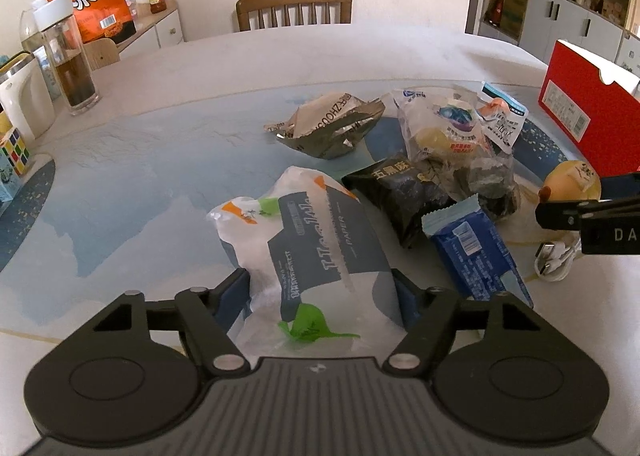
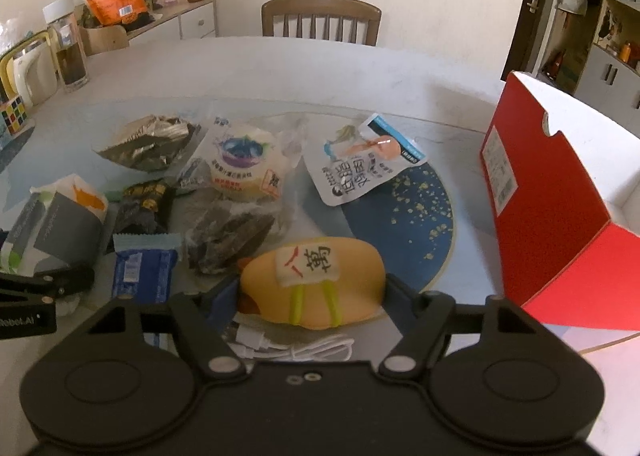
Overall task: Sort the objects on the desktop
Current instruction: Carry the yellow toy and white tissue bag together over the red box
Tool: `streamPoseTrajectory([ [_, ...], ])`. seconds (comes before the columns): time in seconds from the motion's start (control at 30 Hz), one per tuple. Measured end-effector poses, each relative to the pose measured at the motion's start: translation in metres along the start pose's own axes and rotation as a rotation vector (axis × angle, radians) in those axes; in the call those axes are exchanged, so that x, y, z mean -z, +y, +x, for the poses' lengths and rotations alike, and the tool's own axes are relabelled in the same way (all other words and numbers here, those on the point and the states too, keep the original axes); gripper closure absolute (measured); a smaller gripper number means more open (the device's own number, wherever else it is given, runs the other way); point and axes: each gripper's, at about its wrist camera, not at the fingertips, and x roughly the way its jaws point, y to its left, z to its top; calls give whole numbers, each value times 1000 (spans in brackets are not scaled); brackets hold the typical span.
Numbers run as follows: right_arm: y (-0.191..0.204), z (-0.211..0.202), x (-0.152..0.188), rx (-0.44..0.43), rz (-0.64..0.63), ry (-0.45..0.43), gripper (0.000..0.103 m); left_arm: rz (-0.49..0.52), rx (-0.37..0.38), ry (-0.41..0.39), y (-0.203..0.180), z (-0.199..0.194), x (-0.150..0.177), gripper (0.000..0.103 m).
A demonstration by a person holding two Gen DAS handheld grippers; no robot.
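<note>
Two tongs over the worktop (image 1: 160,183) | left tongs (image 1: 322,288) clamped on the tissue pack (image 1: 312,256), which rests on the worktop beside a blue snack packet (image 1: 476,252) | right tongs (image 2: 310,296) clamped on the yellow plush toy (image 2: 316,288), white cable (image 2: 296,348) beneath | red box (image 2: 552,232) at right.

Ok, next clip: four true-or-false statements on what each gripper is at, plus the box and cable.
1. The tissue pack sits between the fingers of the left gripper. True.
2. The fingers of the right gripper flank a blue snack packet. False: they flank the yellow plush toy.
3. The red box is open. True.
4. The white USB cable lies inside the box. False: it lies on the table, by the toy.
</note>
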Motion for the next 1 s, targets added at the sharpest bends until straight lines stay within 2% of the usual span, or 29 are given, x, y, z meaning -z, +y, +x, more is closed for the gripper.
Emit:
streamPoseTrajectory([
  [0.23, -3, -15, -4, 5, 13, -17, 29, 9, 0, -12, 0, -16, -9, 34],
  [0.5, -6, -33, -11, 10, 41, -41, 29, 40, 28, -60, -8, -40, -27, 34],
  [1.0, -22, -78, -35, 40, 98, -51, 30, 131, 163, -100, -45, -72, -77, 34],
])
